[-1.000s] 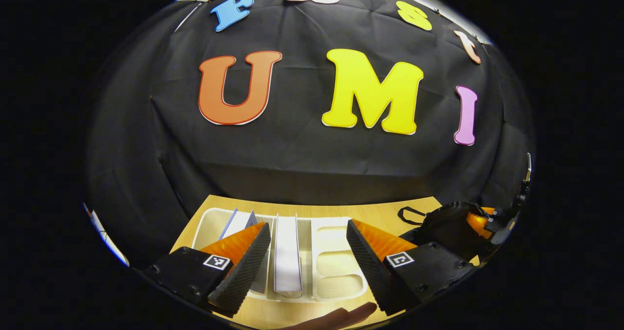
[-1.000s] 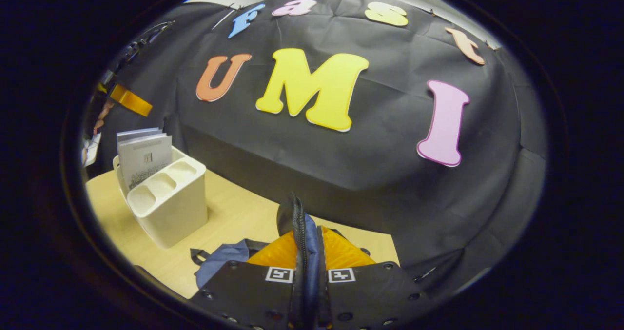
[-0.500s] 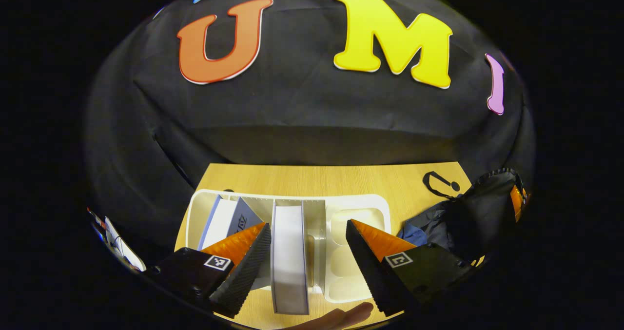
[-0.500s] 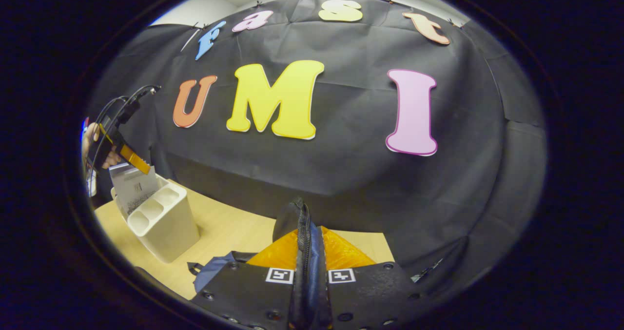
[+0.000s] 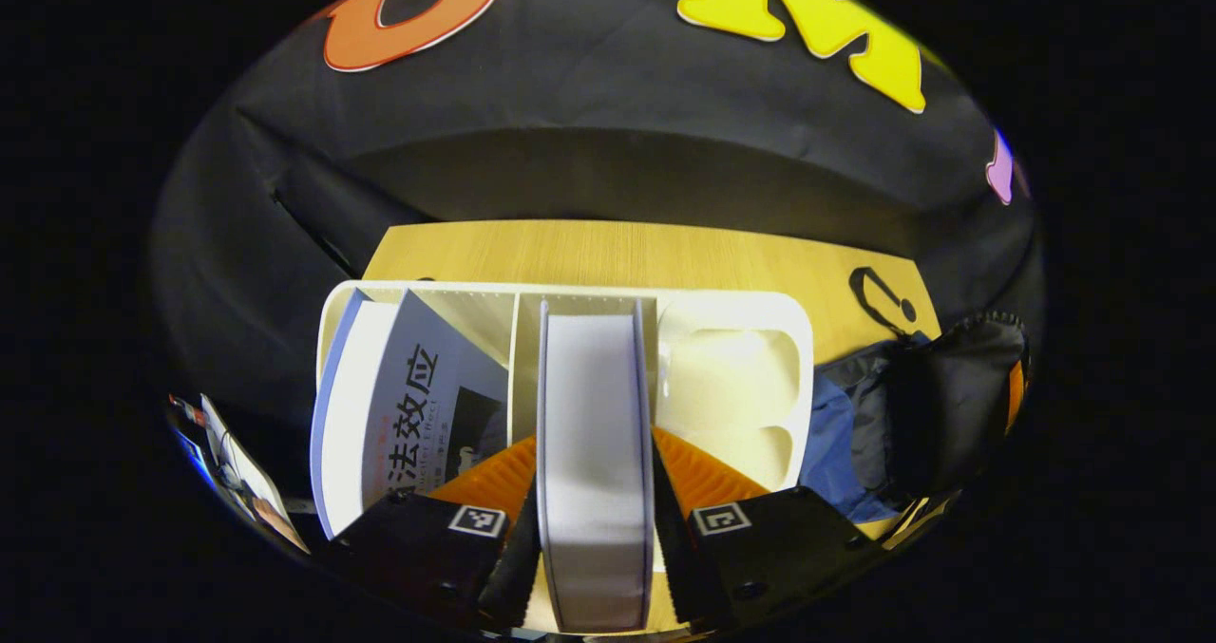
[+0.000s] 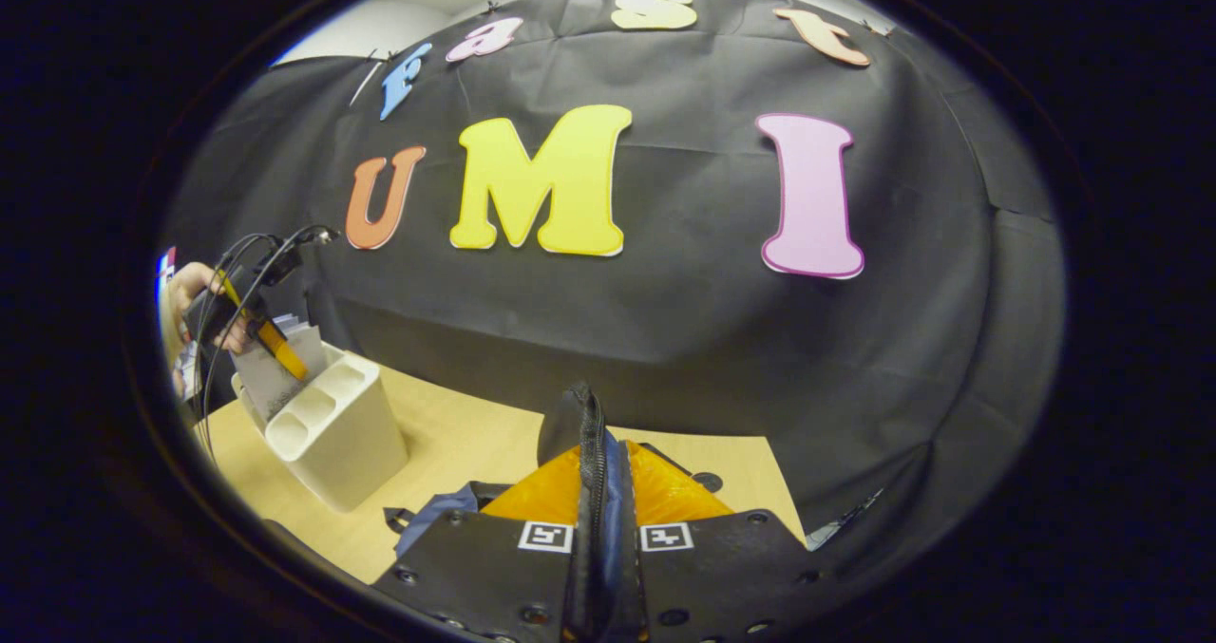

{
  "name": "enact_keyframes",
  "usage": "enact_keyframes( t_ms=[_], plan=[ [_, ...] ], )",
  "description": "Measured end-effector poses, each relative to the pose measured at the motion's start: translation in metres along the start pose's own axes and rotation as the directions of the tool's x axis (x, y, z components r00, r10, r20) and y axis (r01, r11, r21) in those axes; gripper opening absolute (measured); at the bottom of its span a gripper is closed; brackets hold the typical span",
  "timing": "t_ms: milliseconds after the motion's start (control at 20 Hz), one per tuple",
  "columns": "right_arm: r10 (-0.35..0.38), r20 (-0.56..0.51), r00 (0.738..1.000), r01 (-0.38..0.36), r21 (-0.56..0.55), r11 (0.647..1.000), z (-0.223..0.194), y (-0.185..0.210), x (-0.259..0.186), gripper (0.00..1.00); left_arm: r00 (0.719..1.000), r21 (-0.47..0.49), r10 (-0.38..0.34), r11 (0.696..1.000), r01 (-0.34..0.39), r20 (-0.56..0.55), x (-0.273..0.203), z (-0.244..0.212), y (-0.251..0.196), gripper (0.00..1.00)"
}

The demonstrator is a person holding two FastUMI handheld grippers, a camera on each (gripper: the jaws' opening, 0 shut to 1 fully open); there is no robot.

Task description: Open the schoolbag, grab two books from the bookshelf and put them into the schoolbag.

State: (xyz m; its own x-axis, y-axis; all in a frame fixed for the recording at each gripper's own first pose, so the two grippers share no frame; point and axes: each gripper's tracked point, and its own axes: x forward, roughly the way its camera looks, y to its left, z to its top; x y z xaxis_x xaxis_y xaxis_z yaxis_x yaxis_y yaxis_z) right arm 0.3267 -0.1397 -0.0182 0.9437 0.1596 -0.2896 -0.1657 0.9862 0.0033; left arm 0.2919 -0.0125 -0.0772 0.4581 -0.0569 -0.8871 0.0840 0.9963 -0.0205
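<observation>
Left gripper view, over the bookshelf: a white book (image 5: 596, 453) stands upright in the middle slot of the cream bookshelf (image 5: 731, 306), and my left gripper (image 5: 596, 520) has a finger on each side of it, drawn in until both pads lie against its covers, so I have hold of the book. A second book (image 5: 399, 406) with a grey cover leans in the slot to the left of it, while the compartments to the right are shallow moulded wells. The bookshelf sits on a light wooden table (image 5: 617, 249), and the dark schoolbag (image 5: 940, 406) with its blue lining stands just beside the shelf's right end, a black loop of strap lying on the table behind it. Right gripper view, from the bag's side: my right gripper (image 6: 598, 491) is closed down tight on the zipped edge of the schoolbag (image 6: 581, 434), which rises between the two fingers, blue fabric spilling out at lower left. Across the table (image 6: 456, 444) the bookshelf (image 6: 337, 434) stands well apart from the bag, with a hand (image 6: 195, 306) holding my left gripper (image 6: 271, 344) down into the books there.
</observation>
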Motion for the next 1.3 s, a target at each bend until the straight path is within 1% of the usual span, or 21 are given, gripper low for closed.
enact_keyframes(
  t_ms=[50,100,150,300,350,400,500,600,650,700,800,900,1150,1300],
  plan=[
    [0.007,0.002,1.0,-0.007,-0.011,1.0,0.0,0.004,0.0,0.11,1.0,0.004,0.018,1.0,-0.018,-0.022,0.006,-0.002,0.001,0.5],
    [0.012,0.001,1.0,-0.012,-0.018,1.0,-0.001,0.006,0.0,0.11,0.998,0.001,0.039,0.999,-0.039,-0.041,0.004,-0.005,0.004,0.5],
    [0.018,-0.004,1.0,-0.018,-0.024,1.0,-0.002,0.009,0.001,0.11,0.996,0.01,0.045,0.999,-0.044,-0.076,0.002,-0.012,0.002,0.49],
    [0.032,-0.007,0.999,-0.032,-0.028,0.999,-0.003,0.014,0.004,0.11,0.99,0.014,0.05,0.999,-0.049,-0.133,-0.007,-0.025,-0.004,0.49],
    [0.034,-0.006,0.999,-0.034,-0.027,0.999,-0.002,0.014,0.005,0.11,0.988,0.011,0.051,0.999,-0.05,-0.143,-0.01,-0.029,-0.006,0.53],
    [0.035,-0.004,0.999,-0.035,-0.025,0.999,-0.003,0.014,0.005,0.11,0.988,0.001,0.051,0.999,-0.052,-0.147,-0.013,-0.03,-0.007,0.48],
    [0.036,-0.004,0.999,-0.036,-0.024,0.999,-0.004,0.015,0.006,0.11,0.988,-0.029,0.07,0.997,-0.074,-0.141,-0.02,-0.034,-0.006,0.47],
    [0.04,-0.004,0.999,-0.04,-0.024,0.999,-0.004,0.017,0.006,0.11,0.989,-0.049,0.044,0.997,-0.051,-0.139,-0.033,-0.041,-0.012,0.48],
    [0.04,-0.003,0.999,-0.04,-0.027,0.999,-0.004,0.017,0.006,0.11,0.991,-0.06,0.033,0.997,-0.041,-0.129,-0.038,-0.042,-0.017,0.51],
    [0.04,-0.002,0.999,-0.04,-0.03,0.999,-0.004,0.017,0.006,0.11,0.992,-0.066,0.033,0.997,-0.041,-0.119,-0.046,-0.044,-0.017,0.48],
    [0.043,-0.002,0.999,-0.043,-0.029,0.999,-0.004,0.018,0.005,0.11,0.996,-0.077,0.033,0.996,-0.039,-0.086,-0.063,-0.051,-0.018,0.48],
    [0.054,-0.002,0.999,-0.054,-0.035,0.998,-0.004,0.021,0.005,0.11,0.996,-0.097,0.03,0.995,-0.038,-0.08,-0.075,-0.069,-0.023,0.48],
    [0.061,-0.009,0.998,-0.061,-0.042,0.997,-0.006,0.026,0.006,0.11,0.999,-0.089,0.016,0.996,-0.02,-0.048,-0.105,-0.11,-0.027,0.48],
    [0.068,-0.009,0.998,-0.068,-0.048,0.996,-0.006,0.029,0.004,0.11,0.999,-0.099,0.029,0.995,-0.033,-0.036,-0.124,-0.143,-0.025,0.48]
  ],
)
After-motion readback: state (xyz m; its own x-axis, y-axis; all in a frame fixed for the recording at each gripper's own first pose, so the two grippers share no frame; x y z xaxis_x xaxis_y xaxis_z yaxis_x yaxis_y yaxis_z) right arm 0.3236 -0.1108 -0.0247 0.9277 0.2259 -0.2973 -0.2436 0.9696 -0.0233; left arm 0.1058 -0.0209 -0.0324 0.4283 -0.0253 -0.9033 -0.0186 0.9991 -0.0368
